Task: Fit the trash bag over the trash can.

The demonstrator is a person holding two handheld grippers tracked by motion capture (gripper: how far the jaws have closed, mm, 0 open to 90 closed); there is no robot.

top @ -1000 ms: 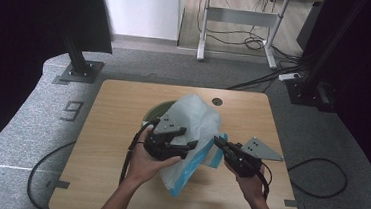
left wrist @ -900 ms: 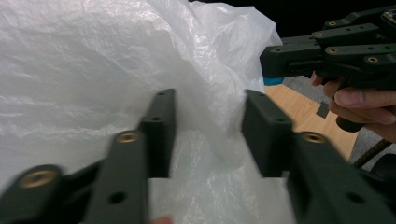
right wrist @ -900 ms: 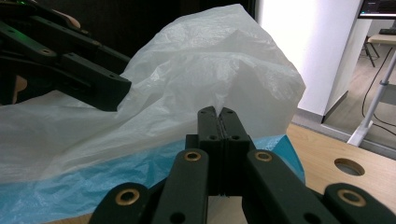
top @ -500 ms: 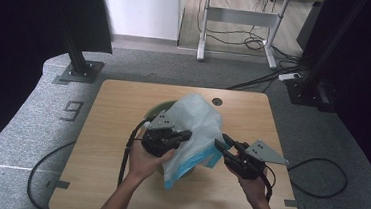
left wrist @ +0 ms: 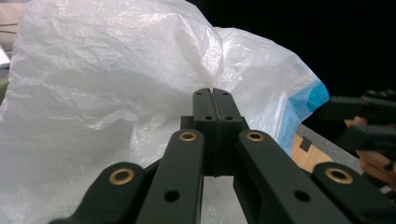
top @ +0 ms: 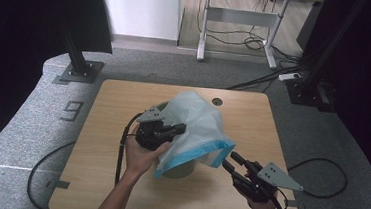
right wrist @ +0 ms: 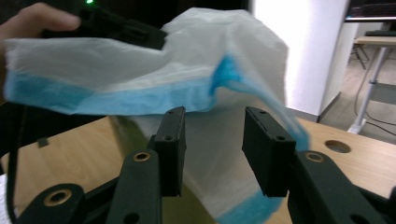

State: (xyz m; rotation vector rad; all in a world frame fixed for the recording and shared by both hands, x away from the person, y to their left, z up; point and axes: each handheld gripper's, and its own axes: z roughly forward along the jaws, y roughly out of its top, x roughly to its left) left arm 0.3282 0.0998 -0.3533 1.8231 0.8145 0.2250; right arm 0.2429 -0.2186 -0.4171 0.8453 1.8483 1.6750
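The work in hand looks like fitting a white plastic bag (top: 192, 122) with a blue hem over a small bin (top: 181, 168) that stands near the middle of the bench (top: 113, 104). The bag is draped over the bin, its blue-edged mouth partly open toward the person and lifted above the bin's near side, so the lining is only begun.

The left tool (top: 175, 130) is clenched on the bag's film left of the bin. The right tool (top: 230, 160), just right of the bin at the blue hem, has just been opening; its jaws stand apart, gripping nothing.

Left to do, as I judge: catch the hem again, stretch the mouth and pull it down around the rim.
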